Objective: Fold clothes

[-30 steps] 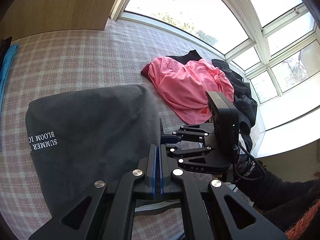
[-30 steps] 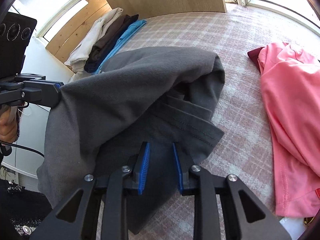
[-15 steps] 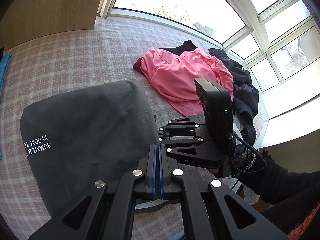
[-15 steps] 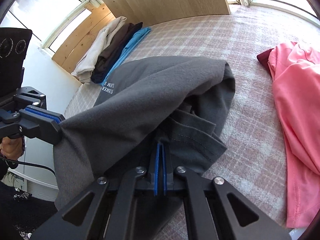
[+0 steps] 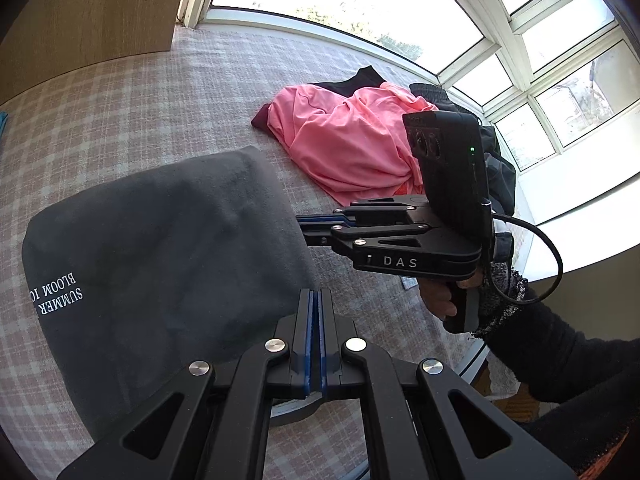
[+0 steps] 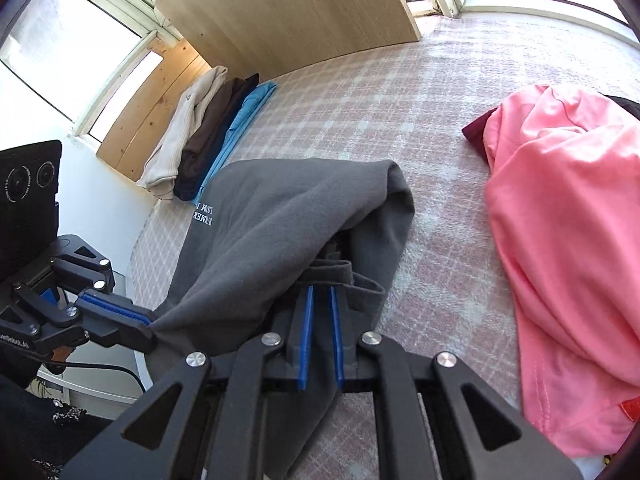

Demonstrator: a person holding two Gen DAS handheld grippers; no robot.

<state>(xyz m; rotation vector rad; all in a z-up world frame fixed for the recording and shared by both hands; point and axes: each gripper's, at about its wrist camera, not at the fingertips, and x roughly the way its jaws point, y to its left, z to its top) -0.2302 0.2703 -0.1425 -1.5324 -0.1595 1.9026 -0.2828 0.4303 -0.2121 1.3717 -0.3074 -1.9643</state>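
**Grey T-shirt pinched at its near edge, right jaws parted**

The left gripper [image 5: 316, 336], at the bottom centre of its own view, has its blue pads pressed together on the near edge of the dark grey T-shirt [image 5: 160, 256]. In the right wrist view the same gripper [image 6: 132, 322] shows at lower left, clamping a corner of the grey fabric. The shirt fills the left and centre of the left wrist view, with white lettering near its left edge, and spreads over the pink-and-white checked bedcover [image 5: 120, 92].

The right gripper [image 6: 320, 320] sits at the bottom centre of its view with a clear gap between its blue pads; a hemmed fold of the grey T-shirt [image 6: 280, 220] lies at and between the fingertips, not squeezed. In the left wrist view this gripper [image 5: 316, 228] reaches in from the right, its tip at the shirt's right edge.

A crumpled pink garment [image 6: 560, 208] lies at the right of the right wrist view, apart from the grey shirt. A row of folded clothes [image 6: 208, 124], cream, brown and blue, rests at upper left beside the wooden panel [image 6: 280, 8].
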